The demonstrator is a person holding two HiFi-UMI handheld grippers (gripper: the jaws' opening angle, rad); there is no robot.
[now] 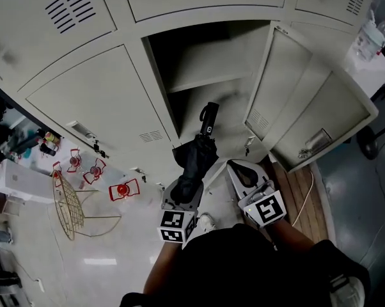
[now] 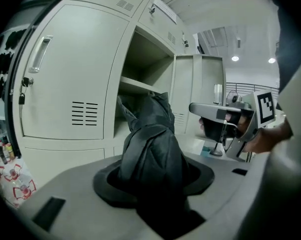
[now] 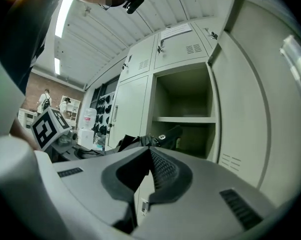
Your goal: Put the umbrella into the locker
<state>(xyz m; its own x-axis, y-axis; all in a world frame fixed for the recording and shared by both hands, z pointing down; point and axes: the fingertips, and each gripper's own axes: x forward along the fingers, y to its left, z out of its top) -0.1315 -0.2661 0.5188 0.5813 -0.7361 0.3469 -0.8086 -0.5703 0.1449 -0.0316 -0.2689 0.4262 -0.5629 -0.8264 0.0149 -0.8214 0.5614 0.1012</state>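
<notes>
one open locker (image 1: 208, 59), umbrella (image 1: 196, 162) before it, cream doors (image 1: 90, 101), glossy pale floor (image 1: 109, 251)

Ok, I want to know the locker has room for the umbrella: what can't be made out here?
Locker floor: head view, partly behind the umbrella; right gripper view, the right gripper body cuts it off.
Left gripper pads: left gripper view, buried in umbrella fabric.
Back above the shelf: head view, lost in shadow.
</notes>
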